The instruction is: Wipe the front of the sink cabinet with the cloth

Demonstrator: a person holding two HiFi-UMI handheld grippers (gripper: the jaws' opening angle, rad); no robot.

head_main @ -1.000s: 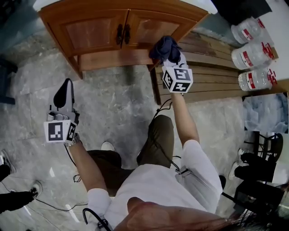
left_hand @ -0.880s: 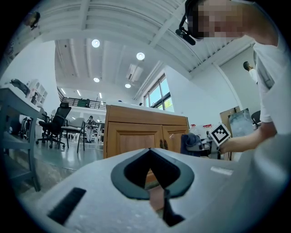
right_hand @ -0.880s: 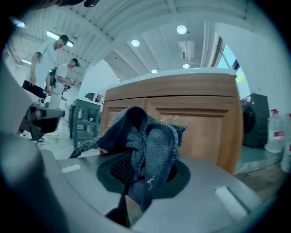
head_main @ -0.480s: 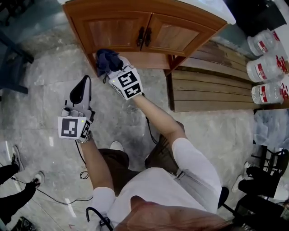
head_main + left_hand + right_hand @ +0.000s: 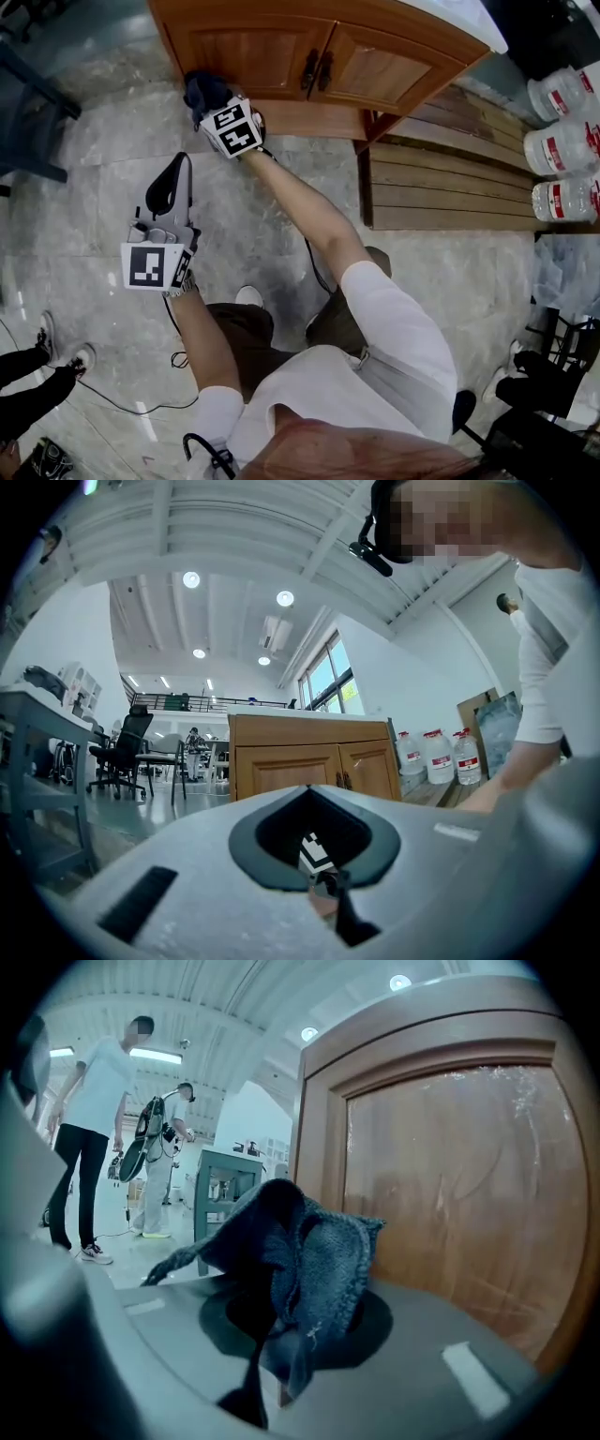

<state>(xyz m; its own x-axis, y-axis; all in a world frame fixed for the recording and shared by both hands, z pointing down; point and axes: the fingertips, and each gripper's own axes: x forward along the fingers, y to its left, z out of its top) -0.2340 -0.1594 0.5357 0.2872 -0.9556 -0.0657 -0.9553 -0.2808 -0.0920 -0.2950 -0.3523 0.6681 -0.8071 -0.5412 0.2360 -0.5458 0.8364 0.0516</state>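
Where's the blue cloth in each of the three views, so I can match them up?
Head view: the cloth is upper left, held in the right gripper at the cabinet's lower left corner.
Left gripper view: not in it.
Right gripper view: the cloth is at centre, bunched between the jaws.
Shared landmark: the wooden cabinet, which shows in all three.

Right arm stretched forward, the right hand-held gripper [image 5: 216, 106] clamped on the cloth [image 5: 203, 90] — left arm bent, the left hand-held gripper [image 5: 168, 188] pointing forward, jaws together, empty.
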